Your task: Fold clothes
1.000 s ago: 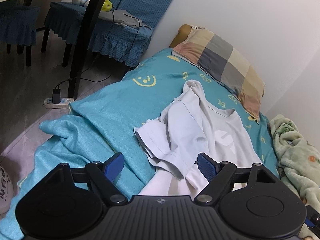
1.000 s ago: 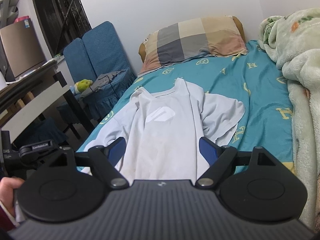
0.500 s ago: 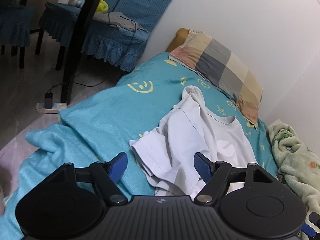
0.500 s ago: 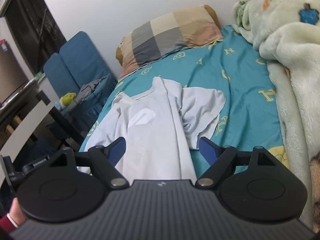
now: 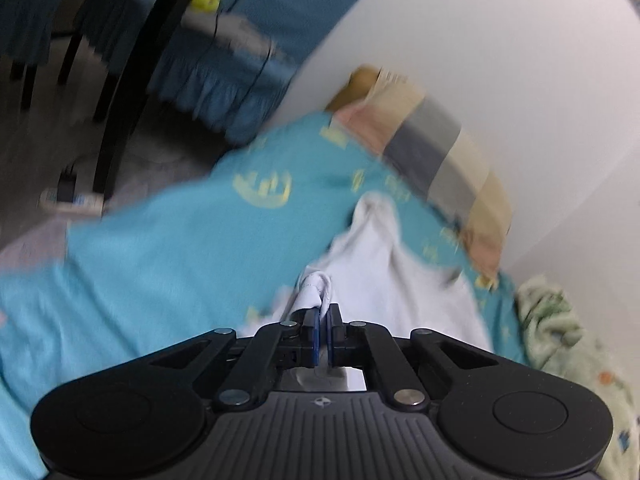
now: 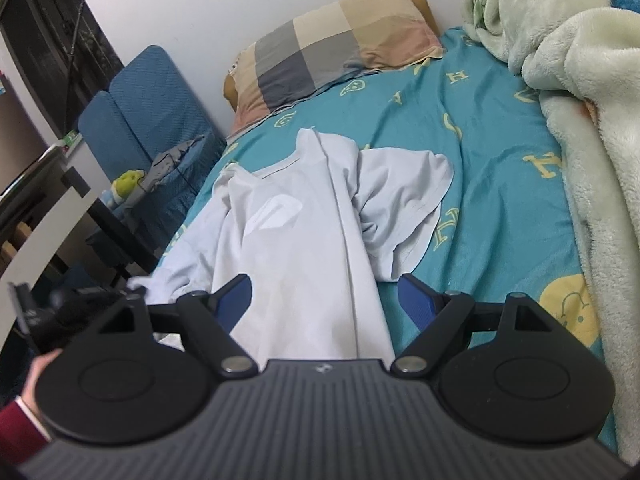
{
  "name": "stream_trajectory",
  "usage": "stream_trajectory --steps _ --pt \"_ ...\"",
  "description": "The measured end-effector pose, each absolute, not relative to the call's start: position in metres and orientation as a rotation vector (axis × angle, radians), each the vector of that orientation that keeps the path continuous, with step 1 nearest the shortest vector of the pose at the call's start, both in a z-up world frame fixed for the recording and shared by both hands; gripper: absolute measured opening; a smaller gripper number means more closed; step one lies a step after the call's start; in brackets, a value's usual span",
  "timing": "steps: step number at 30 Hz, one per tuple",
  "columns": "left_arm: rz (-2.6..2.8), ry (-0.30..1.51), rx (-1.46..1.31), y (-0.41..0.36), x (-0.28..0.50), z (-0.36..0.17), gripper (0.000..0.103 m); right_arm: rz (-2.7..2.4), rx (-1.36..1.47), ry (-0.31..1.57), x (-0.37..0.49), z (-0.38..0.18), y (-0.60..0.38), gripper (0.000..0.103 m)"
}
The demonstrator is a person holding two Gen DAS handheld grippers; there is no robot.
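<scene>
left gripper (image 5: 323, 322) pinched on shirt (image 6: 304, 236) edge | right gripper (image 6: 325, 300) wide, empty, over near hem | shirt light, limp; likely best held at hems, corners

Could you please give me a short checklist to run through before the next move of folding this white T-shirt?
1. Left tongs shut on the T-shirt's sleeve edge: ok.
2. Right tongs open, hovering over the lower T-shirt: ok.
3. T-shirt lying flat: not ok, both sleeves crumpled.
4. Bedsheet free around the T-shirt: ok.
5. Fleece blanket apart from the T-shirt: ok.
6. How much fabric the left tongs hold: cannot tell, view blurred.
</scene>
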State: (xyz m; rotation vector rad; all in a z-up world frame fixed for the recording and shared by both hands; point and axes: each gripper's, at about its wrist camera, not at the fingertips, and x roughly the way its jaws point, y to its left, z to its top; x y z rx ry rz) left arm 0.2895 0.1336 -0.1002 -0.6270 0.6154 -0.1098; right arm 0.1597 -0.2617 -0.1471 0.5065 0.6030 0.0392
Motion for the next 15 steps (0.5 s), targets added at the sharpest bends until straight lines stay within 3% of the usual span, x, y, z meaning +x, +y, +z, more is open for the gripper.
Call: stream_trajectory --steps 9,15 --pt "0.126 0.496 -0.42 0.177 0.385 -0.019 0.003 -0.035 0.517 0.579 0.166 -0.149 -0.272 0.082" --pt "0.258 0.596 -0.307 0.194 0.433 -0.06 0.003 -0.08 0.543 0.583 0.179 -0.159 -0.284 0.082"
